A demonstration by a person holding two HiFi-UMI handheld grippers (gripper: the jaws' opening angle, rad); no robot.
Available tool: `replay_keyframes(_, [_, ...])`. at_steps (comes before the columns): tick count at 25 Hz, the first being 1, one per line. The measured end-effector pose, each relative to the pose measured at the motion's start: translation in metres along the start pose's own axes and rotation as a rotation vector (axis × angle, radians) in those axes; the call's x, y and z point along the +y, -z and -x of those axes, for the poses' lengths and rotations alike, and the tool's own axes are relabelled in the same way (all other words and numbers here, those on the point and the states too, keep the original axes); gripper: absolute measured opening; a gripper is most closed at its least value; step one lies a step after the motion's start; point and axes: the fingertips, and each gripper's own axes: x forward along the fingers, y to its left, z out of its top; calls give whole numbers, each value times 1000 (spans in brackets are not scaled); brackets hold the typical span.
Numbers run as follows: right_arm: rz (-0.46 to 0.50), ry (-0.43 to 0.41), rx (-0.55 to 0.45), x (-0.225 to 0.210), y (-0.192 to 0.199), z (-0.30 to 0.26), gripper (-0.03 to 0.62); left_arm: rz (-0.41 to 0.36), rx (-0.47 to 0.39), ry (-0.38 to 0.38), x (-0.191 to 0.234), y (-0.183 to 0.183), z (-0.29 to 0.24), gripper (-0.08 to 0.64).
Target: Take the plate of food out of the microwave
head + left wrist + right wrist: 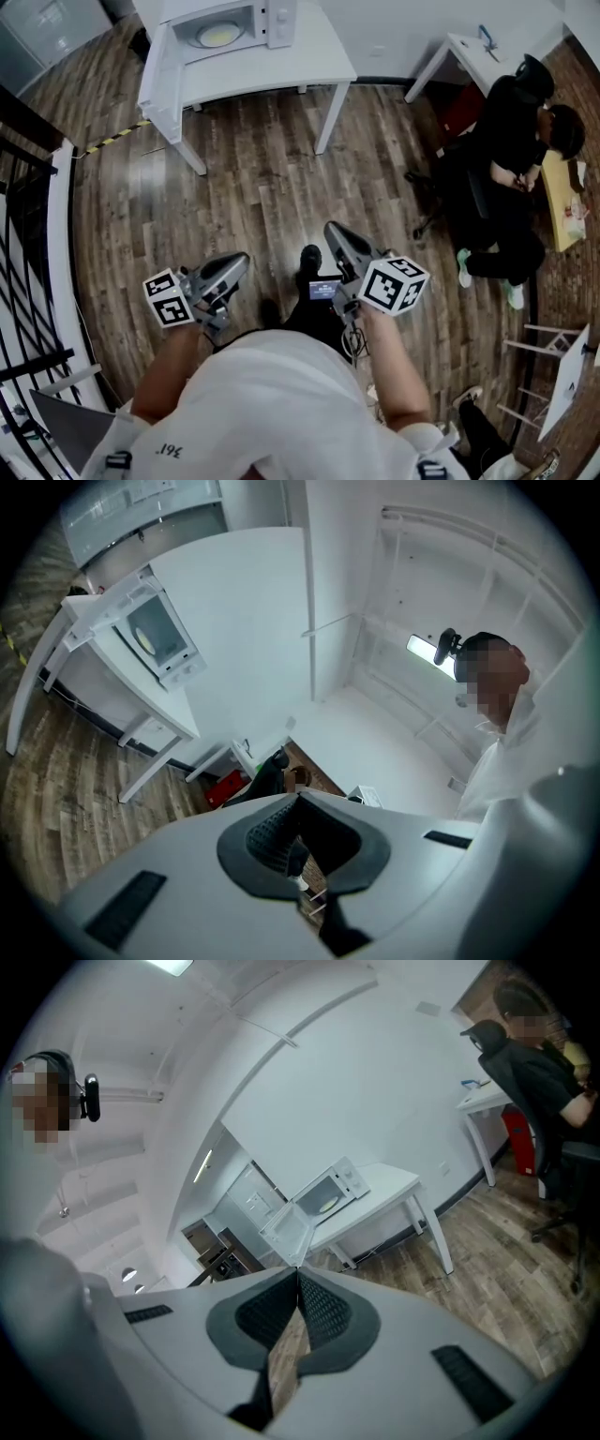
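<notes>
1. Left tool (234,264) — jaws shut together, nothing between them.
2. Right tool (336,234) — jaws likewise closed and empty.
3. Both are held over the wood floor (262,178), well apart from the microwave (234,23).
4. The microwave stands on a white tabletop (291,66), its door (161,80) swung open.
5. The plate of food (217,36) sits inside the microwave.
6. A seated person (511,141) is far right of the microwave.

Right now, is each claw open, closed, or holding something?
The left claw is closed, holding nothing.
The right claw is closed, holding nothing.
</notes>
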Motion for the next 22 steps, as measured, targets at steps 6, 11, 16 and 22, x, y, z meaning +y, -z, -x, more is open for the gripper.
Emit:
replay_keyframes(6, [23,-70,14,-41,-59,-54,3,-11,-71,-47,46,-49,-51,6])
replay_keyframes(11, [75,-116,43,-76,-122,-92,3,-90,-107,-142,87,-92,-110,6])
replay_keyframes(16, [122,-144,77,-109,-171,-116,3,-125,-109,-228,118,-117,-165,6])
replay_keyframes(22, [121,-183,117,-131,-203,-147,3,-107,-137,-285,142,-139,-195,6])
